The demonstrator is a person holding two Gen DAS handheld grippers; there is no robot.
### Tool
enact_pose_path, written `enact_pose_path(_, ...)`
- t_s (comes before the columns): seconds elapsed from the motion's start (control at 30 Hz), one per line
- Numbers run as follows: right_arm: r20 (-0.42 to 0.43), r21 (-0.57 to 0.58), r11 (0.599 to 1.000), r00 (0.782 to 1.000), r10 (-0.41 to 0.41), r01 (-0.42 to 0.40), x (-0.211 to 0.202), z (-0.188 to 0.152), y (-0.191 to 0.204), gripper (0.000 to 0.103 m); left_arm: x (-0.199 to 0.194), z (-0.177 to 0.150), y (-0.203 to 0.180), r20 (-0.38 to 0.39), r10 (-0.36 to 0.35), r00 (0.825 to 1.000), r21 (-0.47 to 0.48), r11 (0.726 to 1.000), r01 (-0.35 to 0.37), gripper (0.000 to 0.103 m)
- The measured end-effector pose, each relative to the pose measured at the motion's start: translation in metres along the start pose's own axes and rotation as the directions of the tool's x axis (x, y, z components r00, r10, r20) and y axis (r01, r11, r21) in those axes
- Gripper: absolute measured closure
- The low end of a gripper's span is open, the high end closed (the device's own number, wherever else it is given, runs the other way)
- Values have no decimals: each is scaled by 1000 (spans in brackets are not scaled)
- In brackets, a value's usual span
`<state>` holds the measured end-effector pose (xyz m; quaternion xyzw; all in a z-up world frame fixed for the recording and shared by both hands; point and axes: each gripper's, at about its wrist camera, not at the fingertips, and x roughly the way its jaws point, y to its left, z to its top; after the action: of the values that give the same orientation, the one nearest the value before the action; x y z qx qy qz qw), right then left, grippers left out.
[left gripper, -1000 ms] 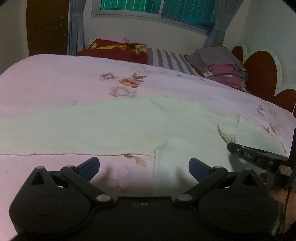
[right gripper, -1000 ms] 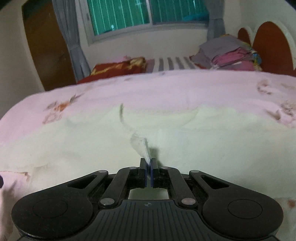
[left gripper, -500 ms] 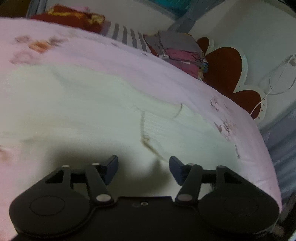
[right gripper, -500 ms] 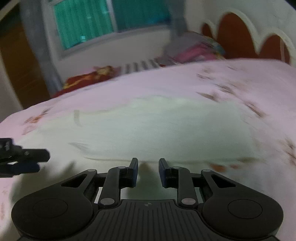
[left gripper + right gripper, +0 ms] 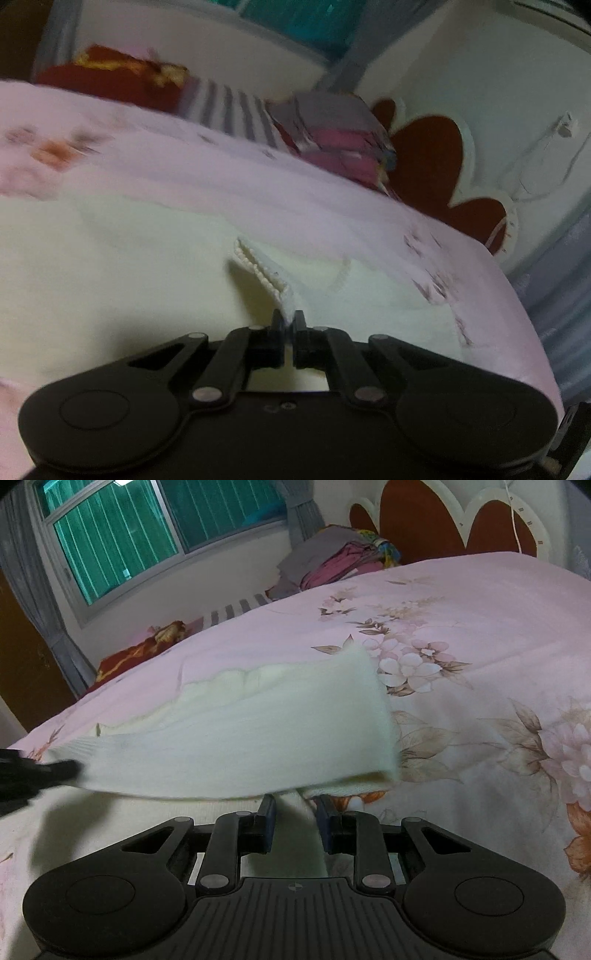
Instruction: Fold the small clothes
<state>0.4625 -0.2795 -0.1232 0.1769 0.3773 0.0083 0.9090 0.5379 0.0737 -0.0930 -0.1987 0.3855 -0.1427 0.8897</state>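
A cream knit garment (image 5: pixel 236 734) lies on the pink floral bedspread (image 5: pixel 461 627); it also shows in the left wrist view (image 5: pixel 110 266). My left gripper (image 5: pixel 289 325) is shut on the garment's ribbed edge (image 5: pixel 266 273) and holds it raised; its dark tip shows in the right wrist view (image 5: pixel 33 771), where the held part hangs as a lifted band. My right gripper (image 5: pixel 294 810) is partly open, its blue-padded fingers on either side of a strip of the garment without pinching it.
A stack of folded clothes (image 5: pixel 340 561) lies at the bed's far side by the red scalloped headboard (image 5: pixel 443 520). A red pillow (image 5: pixel 110 85) and a striped one (image 5: pixel 229 107) lie under the window (image 5: pixel 147 531). The bed's right edge (image 5: pixel 524 332) drops off.
My left gripper has closed on the garment's ribbed edge and lifted it. My right gripper, shut on cloth a second ago, has opened and shifted right along the garment.
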Motion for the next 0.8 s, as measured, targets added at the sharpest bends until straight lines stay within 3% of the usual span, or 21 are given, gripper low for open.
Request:
enact_pose_path(0.17,-2,-23,1000,1000,-13,13,0,-2,3,77,-23,0,30,8,45,999,-19,999,-45,100)
enact_pose_path(0.33,-6,-38,999,1000,-29,29,1,-1,6,77,-47,4,50,74,67,995,-85,995,-61,100)
enact_pose_path(0.8,20,-79,994,997,-80,81,1,-4,9,81,-29,-18,78,-12,103,995,-81,991,-104,99)
